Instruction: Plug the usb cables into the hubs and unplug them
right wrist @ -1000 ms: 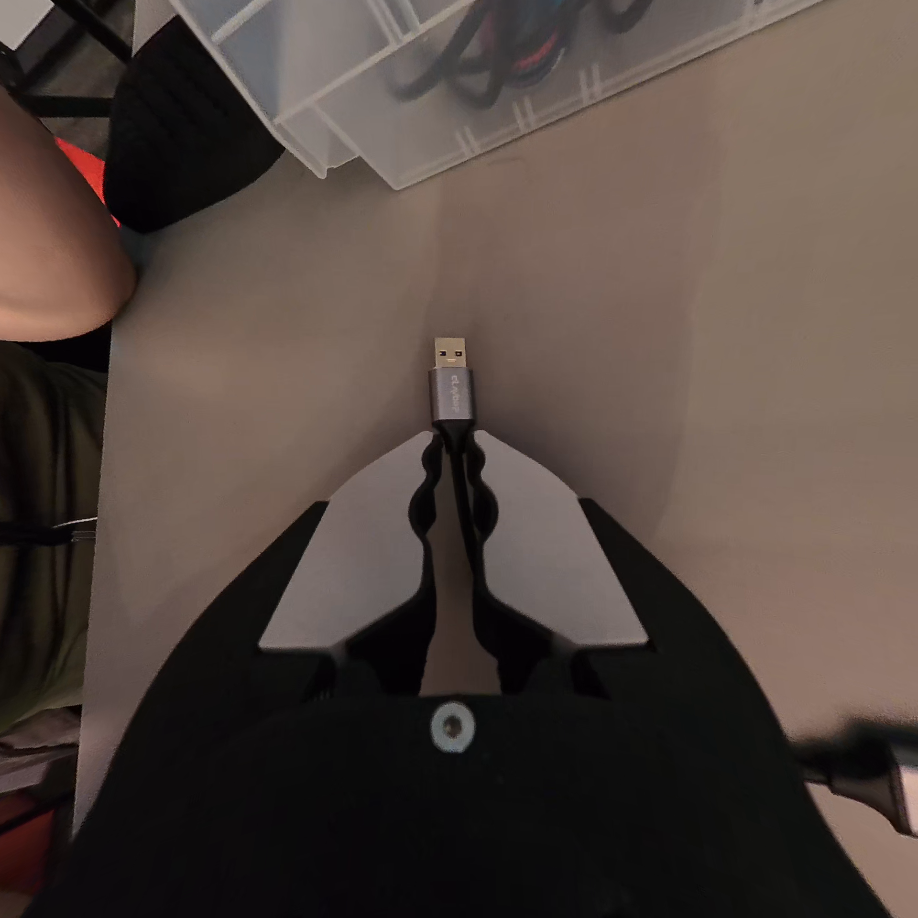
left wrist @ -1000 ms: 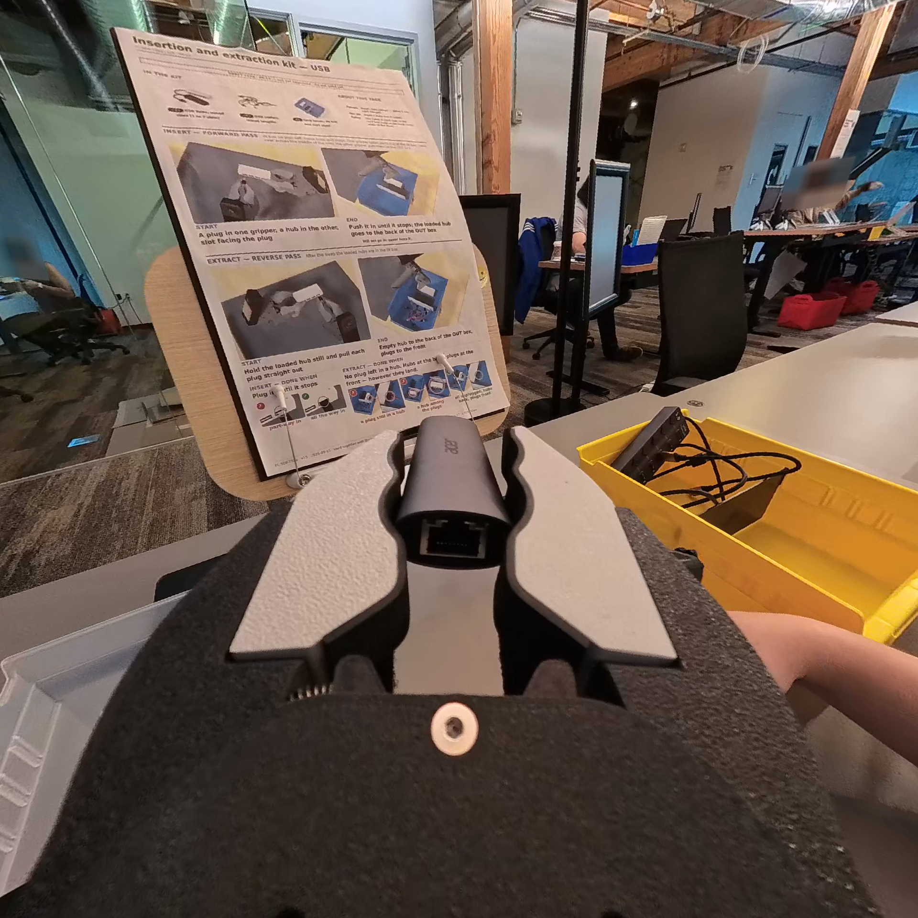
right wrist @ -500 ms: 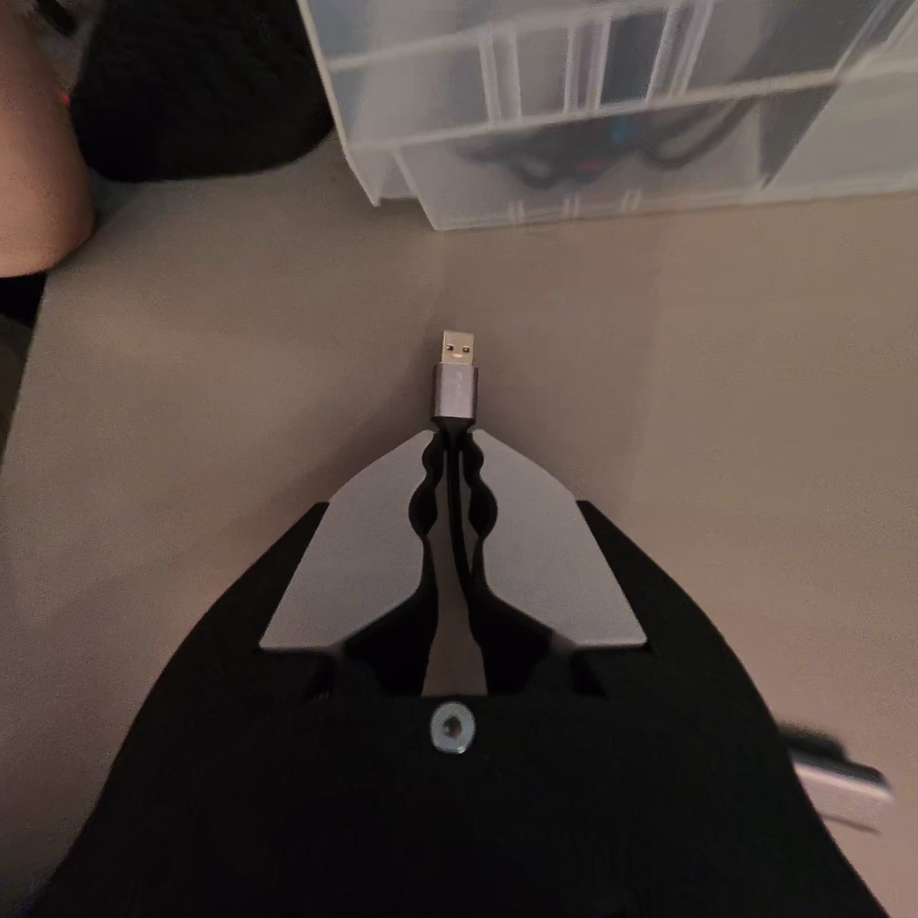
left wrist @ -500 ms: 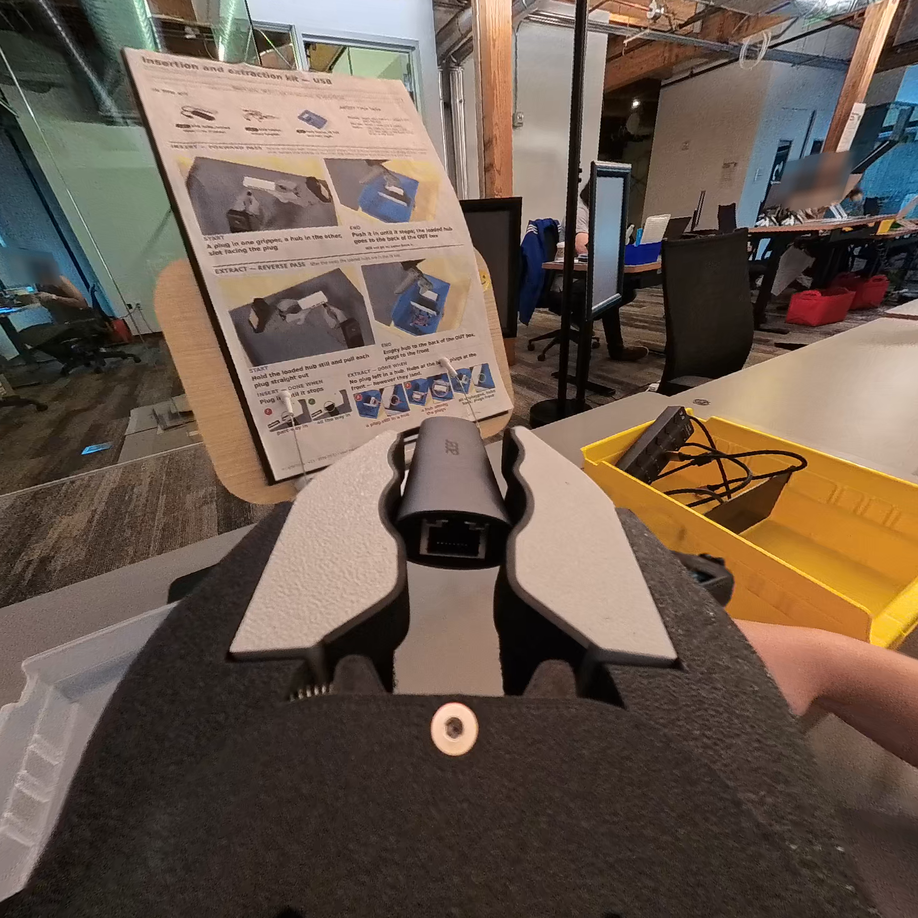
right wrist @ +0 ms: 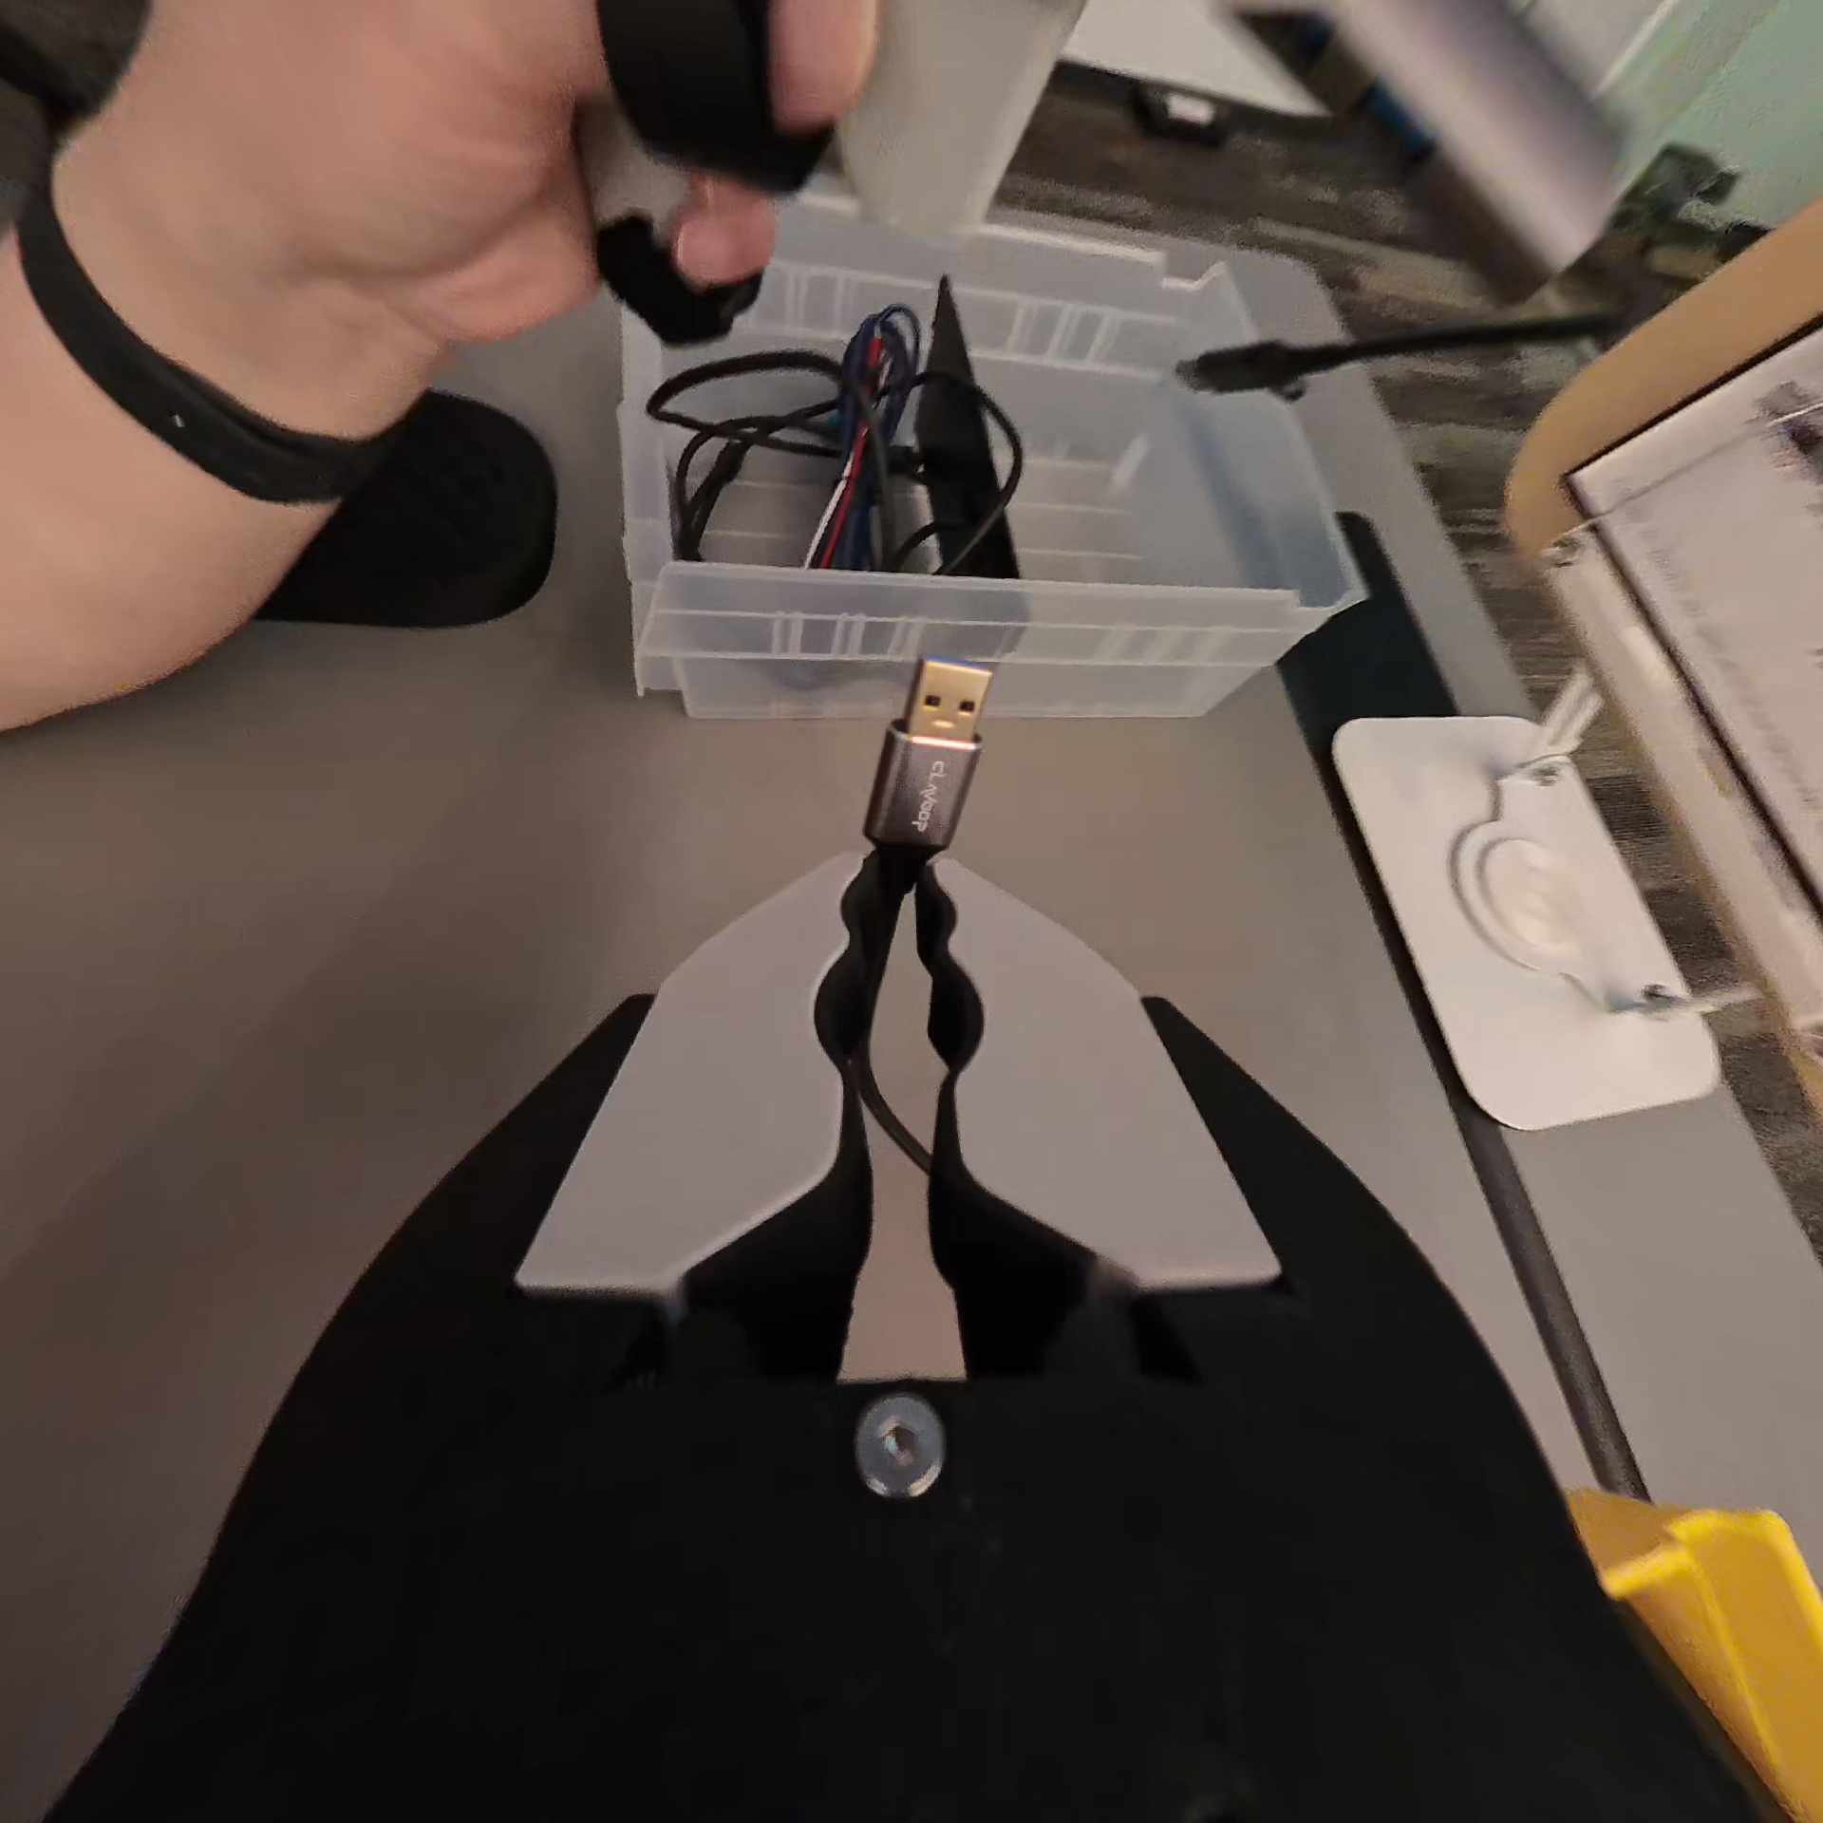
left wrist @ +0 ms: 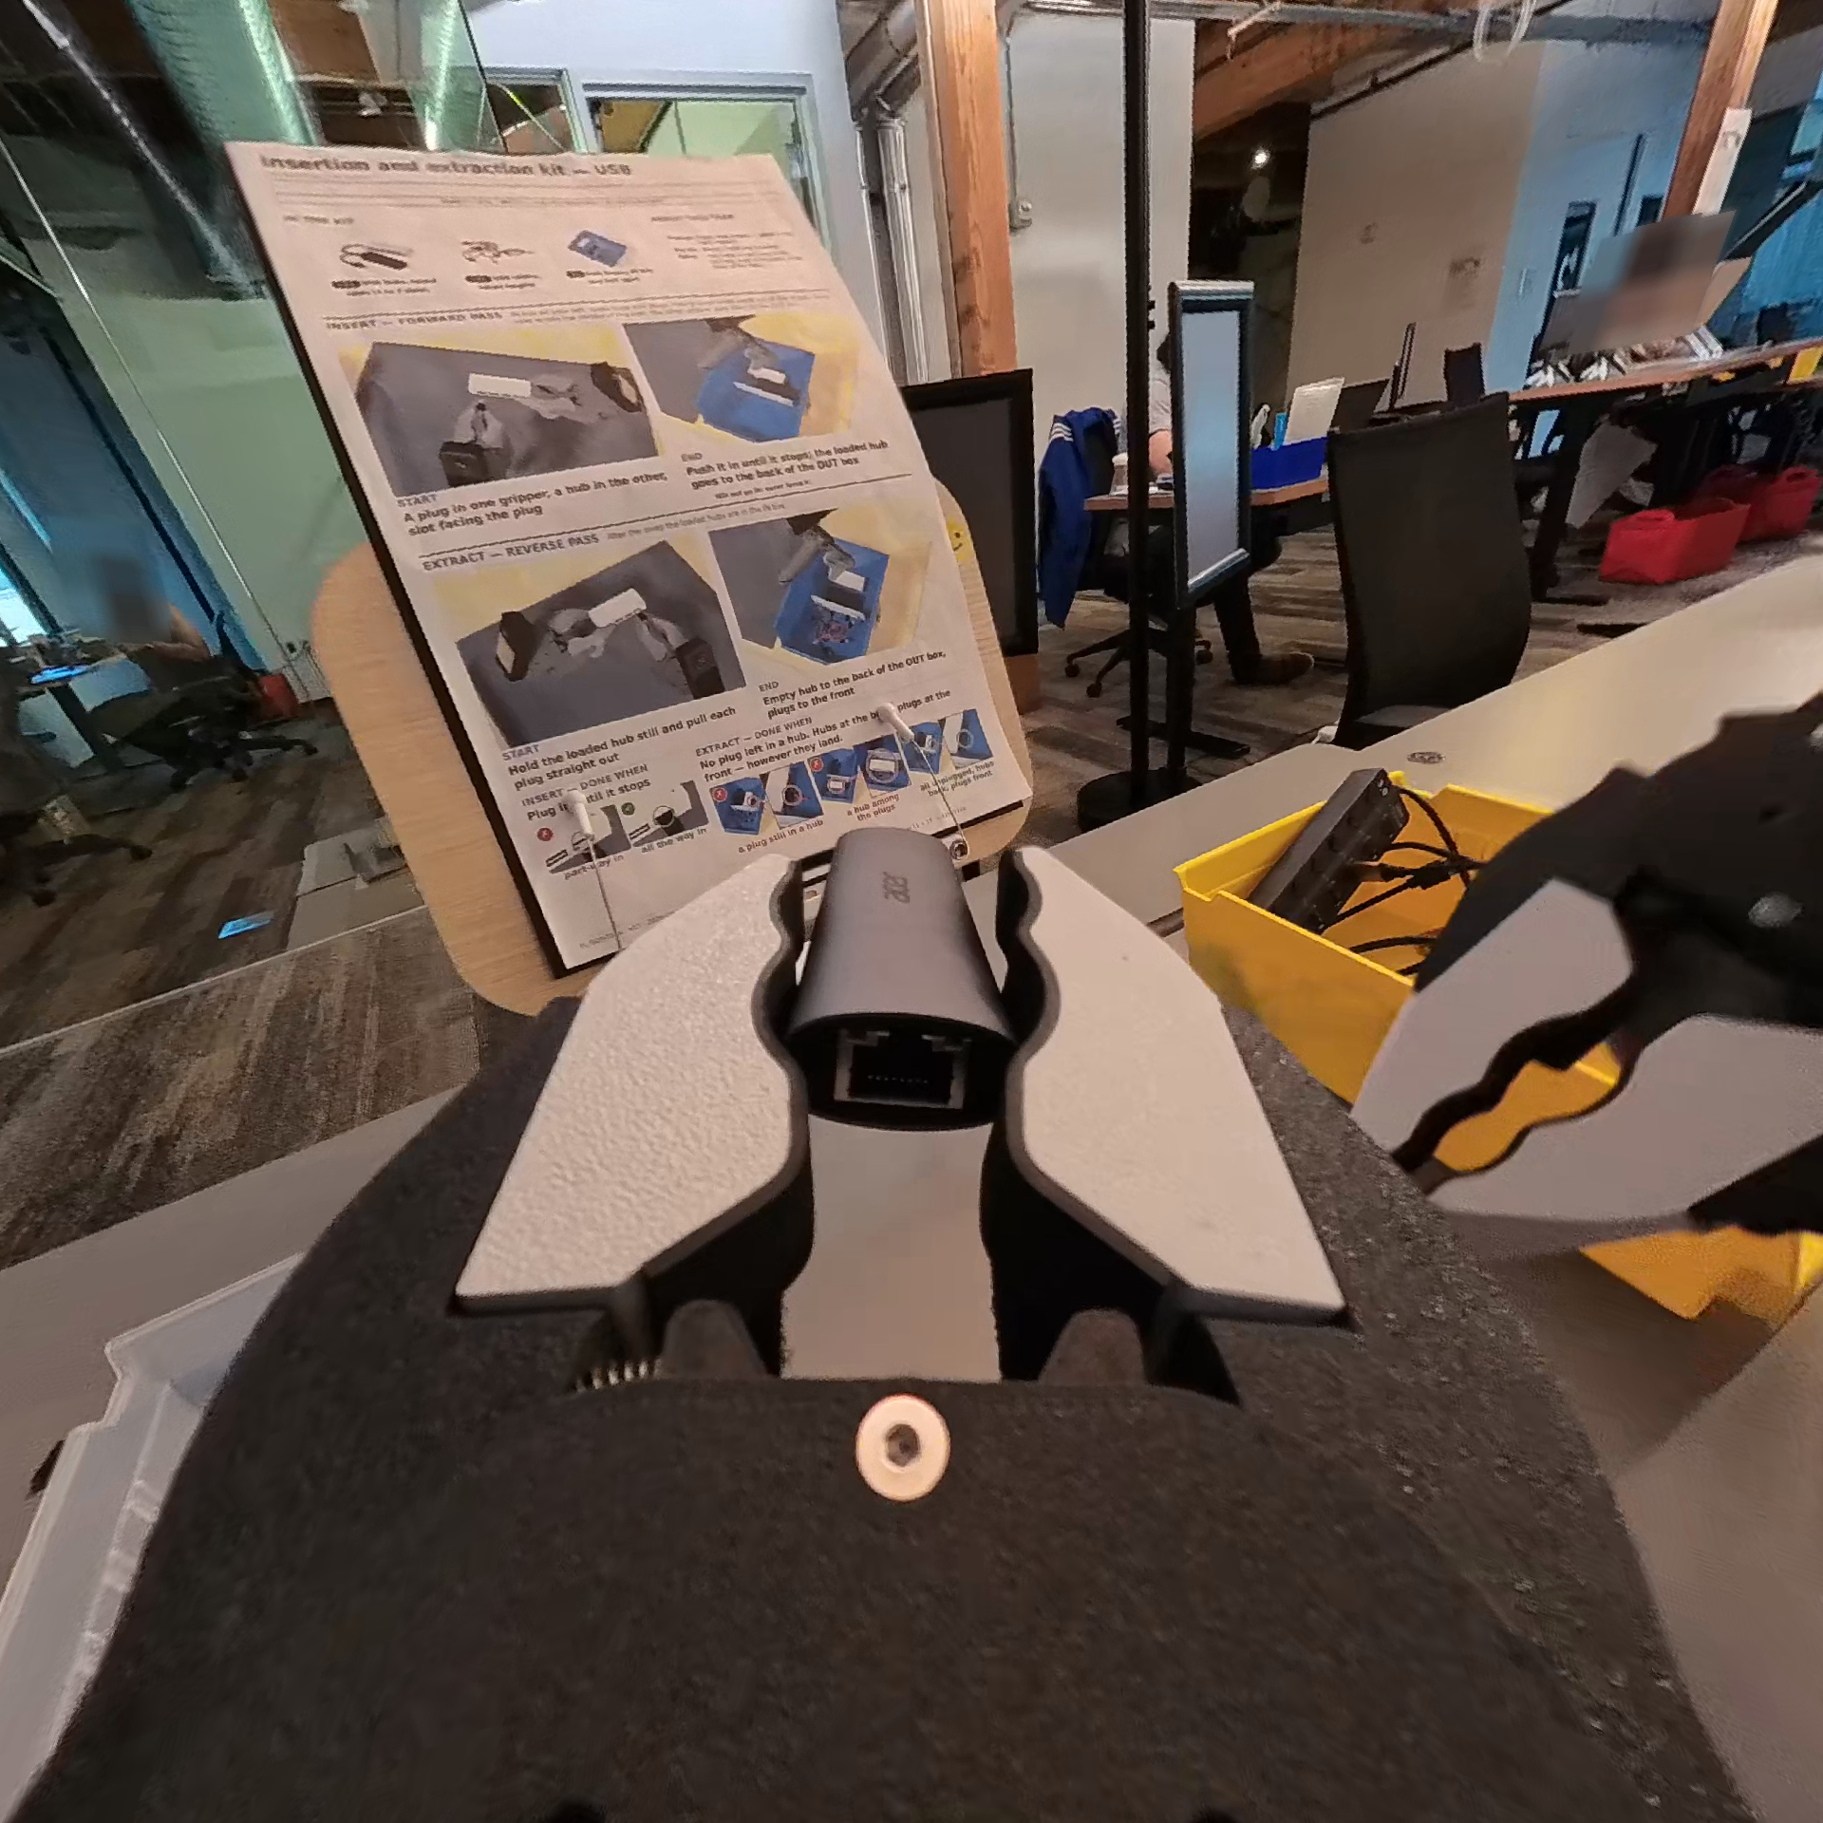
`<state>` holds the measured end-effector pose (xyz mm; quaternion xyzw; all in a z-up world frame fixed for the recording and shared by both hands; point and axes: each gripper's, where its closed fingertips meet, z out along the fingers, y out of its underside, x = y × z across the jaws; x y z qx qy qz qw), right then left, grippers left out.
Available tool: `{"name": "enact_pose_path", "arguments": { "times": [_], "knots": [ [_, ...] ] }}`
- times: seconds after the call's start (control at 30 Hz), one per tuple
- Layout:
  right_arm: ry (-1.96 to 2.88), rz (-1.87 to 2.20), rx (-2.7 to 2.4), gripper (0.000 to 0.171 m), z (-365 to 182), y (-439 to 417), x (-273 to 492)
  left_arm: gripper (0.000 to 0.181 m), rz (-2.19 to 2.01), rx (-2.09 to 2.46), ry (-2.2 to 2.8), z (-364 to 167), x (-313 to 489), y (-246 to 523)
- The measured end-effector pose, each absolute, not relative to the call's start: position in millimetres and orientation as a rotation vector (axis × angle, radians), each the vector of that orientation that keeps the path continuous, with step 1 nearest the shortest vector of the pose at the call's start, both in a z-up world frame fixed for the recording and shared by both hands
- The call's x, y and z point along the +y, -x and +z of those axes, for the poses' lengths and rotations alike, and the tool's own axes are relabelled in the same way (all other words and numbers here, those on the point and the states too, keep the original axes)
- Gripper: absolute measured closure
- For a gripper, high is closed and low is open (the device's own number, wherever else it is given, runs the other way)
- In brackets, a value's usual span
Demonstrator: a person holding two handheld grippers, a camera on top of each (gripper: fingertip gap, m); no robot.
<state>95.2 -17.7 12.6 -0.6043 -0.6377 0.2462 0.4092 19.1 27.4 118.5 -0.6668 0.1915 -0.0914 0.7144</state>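
Left tongs [left wrist: 900, 893]: pinching a dark grey hub [left wrist: 896, 947], its network port facing the camera, the body lying lengthwise between the fingers.
Right tongs [right wrist: 896, 868]: pressing together on a black usb cable [right wrist: 888, 1085]; the grey plug [right wrist: 927, 779] is sticking out just past the tips, tilting slightly right.
Beyond right tongs: a clear bin [right wrist: 986, 631] holding tangled cables is sitting on the desk [right wrist: 296, 888].
Right of left tongs: a yellow bin [left wrist: 1273, 967] is holding another hub and cables.
Behind left tongs: an instruction sheet [left wrist: 631, 513] is leaning upright.

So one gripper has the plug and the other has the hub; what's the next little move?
Probably swing the right gripper round so its USB plug faces the hub clamped in the left gripper. The plug now points toward the clear bin, unaligned with any port.
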Motion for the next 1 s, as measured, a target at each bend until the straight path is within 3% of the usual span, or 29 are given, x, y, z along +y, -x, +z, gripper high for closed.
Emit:
{"name": "enact_pose_path", "arguments": {
  "times": [0.3,0.7,0.87,1.0],
  "knots": [
    [1.57,0.588,-1.467,0.165,43,-118,-15,0.144,-0.155,0.541,1.473,109,27,-46],
    [2.115,0.536,-1.719,0.167,-140,-82,-4,0.144,-0.11,0.45,1.463,124,22,-10],
    [2.118,0.593,-1.77,0.171,-154,-76,-12,0.144,-0.123,0.434,1.456,128,21,-4],
    [2.034,0.633,-1.676,0.162,-144,-72,1,0.144,-0.139,0.427,1.449,129,20,-3]
  ]
}}
